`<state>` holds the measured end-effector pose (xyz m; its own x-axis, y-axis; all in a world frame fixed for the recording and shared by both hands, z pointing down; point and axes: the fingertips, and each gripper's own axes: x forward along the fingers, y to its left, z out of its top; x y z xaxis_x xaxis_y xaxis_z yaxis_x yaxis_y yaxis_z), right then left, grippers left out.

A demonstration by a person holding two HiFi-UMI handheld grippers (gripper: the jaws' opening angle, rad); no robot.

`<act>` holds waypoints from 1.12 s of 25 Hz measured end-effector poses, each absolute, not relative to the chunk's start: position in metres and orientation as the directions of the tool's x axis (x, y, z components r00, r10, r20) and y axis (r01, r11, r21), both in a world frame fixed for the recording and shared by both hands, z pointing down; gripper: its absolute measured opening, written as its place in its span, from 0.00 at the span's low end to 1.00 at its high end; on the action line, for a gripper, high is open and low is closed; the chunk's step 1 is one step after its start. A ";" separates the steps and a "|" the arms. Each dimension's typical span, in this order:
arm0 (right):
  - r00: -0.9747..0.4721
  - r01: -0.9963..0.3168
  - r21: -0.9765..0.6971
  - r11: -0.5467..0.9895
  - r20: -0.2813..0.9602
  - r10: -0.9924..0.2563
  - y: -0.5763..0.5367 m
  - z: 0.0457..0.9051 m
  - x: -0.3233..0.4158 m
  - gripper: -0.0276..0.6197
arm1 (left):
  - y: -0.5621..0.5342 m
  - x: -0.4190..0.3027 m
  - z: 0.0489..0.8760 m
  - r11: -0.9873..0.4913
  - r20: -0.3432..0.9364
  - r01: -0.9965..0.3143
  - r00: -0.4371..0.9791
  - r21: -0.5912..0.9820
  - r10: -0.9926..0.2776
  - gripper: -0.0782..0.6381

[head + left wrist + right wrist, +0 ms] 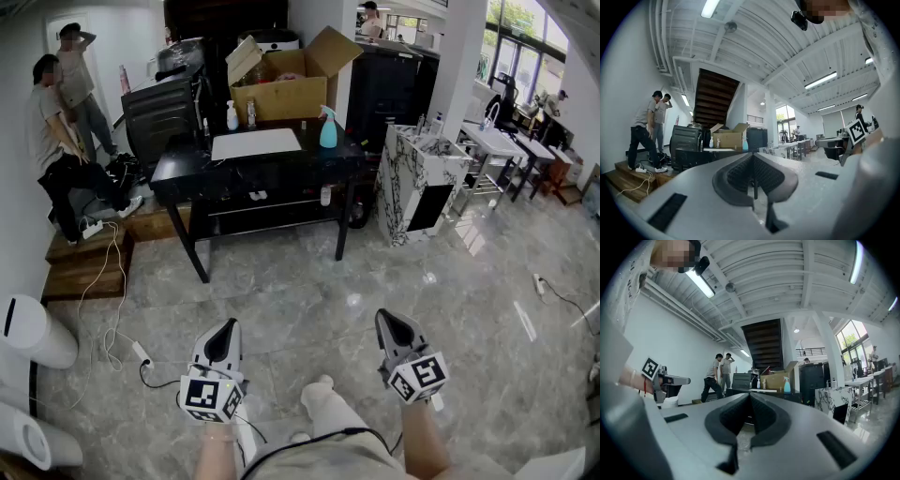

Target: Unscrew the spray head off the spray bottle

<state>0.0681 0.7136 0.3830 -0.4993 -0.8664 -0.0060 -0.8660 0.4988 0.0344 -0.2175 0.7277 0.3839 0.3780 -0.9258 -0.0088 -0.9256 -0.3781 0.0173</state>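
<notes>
Hall, grey tiled floor (309, 300) | left gripper (225, 330), right gripper (389, 321): jaws pressed together, empty, lower frame | spray bottle (328, 131) upright on black table (309, 161), upper centre, well apart | likely next: approach, spread jaws, steady bottle body, grip spray head (325, 112) squarely at its collar

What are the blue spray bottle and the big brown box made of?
The spray bottle looks like smooth teal plastic, judging by its even colour, though it is far away. The box looks like matte brown cardboard: its thin flaps stand folded open.
</notes>
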 end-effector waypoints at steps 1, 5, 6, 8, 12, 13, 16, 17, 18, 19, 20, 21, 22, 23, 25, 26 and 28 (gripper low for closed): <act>-0.497 -0.868 0.035 0.496 -0.010 -0.868 0.707 0.383 0.067 0.05 | 0.720 -0.219 0.385 -0.376 -0.008 -0.926 0.376 0.020 -0.926 0.12; -0.496 -0.868 0.040 0.495 -0.019 -0.868 0.679 0.382 0.064 0.05 | 0.687 -0.226 0.387 -0.363 -0.007 -0.931 0.363 0.029 -0.932 0.11; -0.496 -0.868 0.040 0.495 -0.019 -0.868 0.672 0.382 0.064 0.05 | 0.678 -0.227 0.387 -0.361 -0.009 -0.932 0.361 0.032 -0.933 0.11; -0.494 -0.869 0.038 0.493 -0.016 -0.869 0.656 0.382 0.066 0.05 | 0.660 -0.225 0.387 -0.359 -0.013 -0.933 0.358 0.038 -0.934 0.11; -0.491 -0.871 0.040 0.490 -0.011 -0.871 0.615 0.382 0.070 0.05 | 0.621 -0.222 0.385 -0.352 -0.018 -0.935 0.352 0.038 -0.936 0.11; -0.493 -0.870 0.044 0.492 -0.009 -0.870 0.605 0.382 0.071 0.05 | 0.611 -0.221 0.384 -0.352 -0.022 -0.935 0.352 0.037 -0.936 0.12; -0.493 -0.869 0.052 0.492 -0.005 -0.870 0.573 0.382 0.077 0.05 | 0.579 -0.219 0.381 -0.341 -0.030 -0.939 0.340 0.041 -0.940 0.12; -0.493 -0.869 0.052 0.492 -0.003 -0.870 0.562 0.382 0.079 0.05 | 0.568 -0.218 0.381 -0.338 -0.029 -0.940 0.337 0.043 -0.941 0.12; -0.493 -0.869 0.052 0.493 0.001 -0.870 0.552 0.383 0.081 0.05 | 0.557 -0.216 0.382 -0.336 -0.026 -0.941 0.335 0.047 -0.942 0.12; -0.493 -0.868 0.051 0.493 0.006 -0.870 0.541 0.385 0.083 0.05 | 0.547 -0.215 0.383 -0.334 -0.022 -0.941 0.333 0.052 -0.943 0.12; -0.493 -0.869 0.049 0.492 0.011 -0.870 0.530 0.386 0.086 0.05 | 0.537 -0.213 0.384 -0.331 -0.020 -0.942 0.331 0.057 -0.944 0.12; -0.491 -0.870 0.045 0.491 0.013 -0.871 0.519 0.387 0.089 0.05 | 0.526 -0.211 0.385 -0.330 -0.018 -0.942 0.329 0.060 -0.944 0.12; -0.490 -0.871 0.041 0.490 0.014 -0.872 0.508 0.387 0.092 0.05 | 0.515 -0.209 0.385 -0.329 -0.017 -0.942 0.329 0.062 -0.944 0.12; -0.489 -0.871 0.038 0.489 0.015 -0.872 0.498 0.387 0.095 0.05 | 0.504 -0.207 0.385 -0.329 -0.015 -0.942 0.329 0.063 -0.944 0.12; -0.489 -0.871 0.038 0.490 0.016 -0.872 0.477 0.385 0.101 0.05 | 0.482 -0.200 0.382 -0.332 -0.013 -0.941 0.332 0.060 -0.943 0.12; -0.490 -0.871 0.038 0.491 0.017 -0.871 0.466 0.384 0.104 0.05 | 0.471 -0.196 0.380 -0.334 -0.013 -0.941 0.334 0.057 -0.942 0.12; -0.496 -0.867 0.037 0.496 0.019 -0.868 0.445 0.383 0.108 0.05 | 0.449 -0.191 0.377 -0.338 -0.016 -0.940 0.337 0.053 -0.941 0.12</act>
